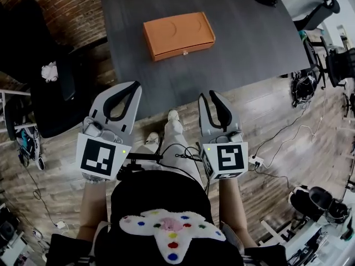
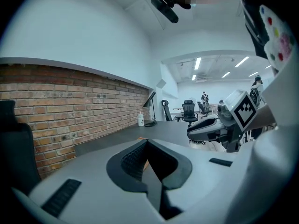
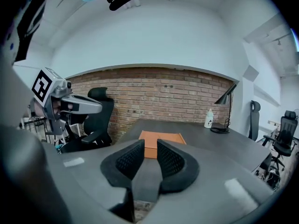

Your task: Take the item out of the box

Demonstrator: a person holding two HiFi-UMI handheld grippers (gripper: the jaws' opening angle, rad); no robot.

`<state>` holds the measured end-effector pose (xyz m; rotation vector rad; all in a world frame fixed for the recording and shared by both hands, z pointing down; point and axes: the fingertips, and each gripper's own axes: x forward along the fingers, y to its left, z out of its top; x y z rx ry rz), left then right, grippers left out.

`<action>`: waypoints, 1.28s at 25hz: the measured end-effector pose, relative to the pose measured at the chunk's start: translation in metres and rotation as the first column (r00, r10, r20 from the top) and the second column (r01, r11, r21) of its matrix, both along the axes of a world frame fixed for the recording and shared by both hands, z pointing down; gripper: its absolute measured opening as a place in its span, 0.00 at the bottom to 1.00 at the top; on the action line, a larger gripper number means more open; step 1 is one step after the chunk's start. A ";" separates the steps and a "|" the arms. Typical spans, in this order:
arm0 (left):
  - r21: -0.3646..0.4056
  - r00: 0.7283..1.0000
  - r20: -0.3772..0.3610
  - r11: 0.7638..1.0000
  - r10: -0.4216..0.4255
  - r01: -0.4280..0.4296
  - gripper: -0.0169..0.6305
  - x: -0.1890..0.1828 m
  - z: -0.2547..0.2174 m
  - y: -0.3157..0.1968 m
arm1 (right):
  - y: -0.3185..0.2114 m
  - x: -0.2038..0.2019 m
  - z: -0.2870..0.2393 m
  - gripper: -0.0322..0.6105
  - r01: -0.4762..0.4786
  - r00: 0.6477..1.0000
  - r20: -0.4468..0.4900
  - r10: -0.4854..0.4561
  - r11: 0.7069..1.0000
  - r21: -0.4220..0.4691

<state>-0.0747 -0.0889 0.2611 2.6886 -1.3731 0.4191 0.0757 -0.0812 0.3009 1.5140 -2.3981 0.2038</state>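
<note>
A closed orange box [image 1: 178, 35] lies flat on the dark table [image 1: 238, 49], a little left of its middle. Both grippers hang over the wooden floor short of the table's near edge, well away from the box. My left gripper [image 1: 128, 86] points at the table's near left corner; in the left gripper view its pads [image 2: 135, 160] meet at the tips, with nothing between them. My right gripper [image 1: 213, 95] stands open, and the orange box [image 3: 161, 138] shows through the gap between its empty pads [image 3: 174, 161].
A black office chair [image 1: 55, 93] stands left of the table by the brick wall. A desk lamp [image 3: 226, 107] and a white bottle [image 3: 210, 119] sit at the table's far end. Cables [image 1: 288, 132] trail over the floor on the right, near more chairs [image 1: 338, 65].
</note>
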 end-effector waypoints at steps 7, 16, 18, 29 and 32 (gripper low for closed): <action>-0.029 0.999 -0.013 0.998 -0.049 0.048 0.04 -0.002 0.015 -0.023 | -0.039 -0.003 0.030 0.17 0.046 0.999 -0.019 -0.048 0.998 -0.052; -0.087 0.995 -0.003 0.991 -0.102 0.102 0.03 -0.008 0.039 -0.045 | -0.090 -0.013 0.070 0.19 0.116 0.992 -0.043 -0.122 0.986 -0.120; -0.085 0.994 0.004 0.990 -0.111 0.111 0.03 -0.009 0.041 -0.047 | -0.097 -0.016 0.077 0.19 0.135 0.989 -0.039 -0.141 0.982 -0.135; -0.109 0.986 0.006 0.980 -0.168 0.167 0.03 -0.016 0.060 -0.065 | -0.135 -0.023 0.124 0.21 0.163 0.980 -0.074 -0.183 0.963 -0.216; -0.123 0.982 0.017 0.974 -0.188 0.189 0.03 -0.021 0.066 -0.068 | -0.143 -0.027 0.134 0.22 0.172 0.976 -0.090 -0.198 0.957 -0.235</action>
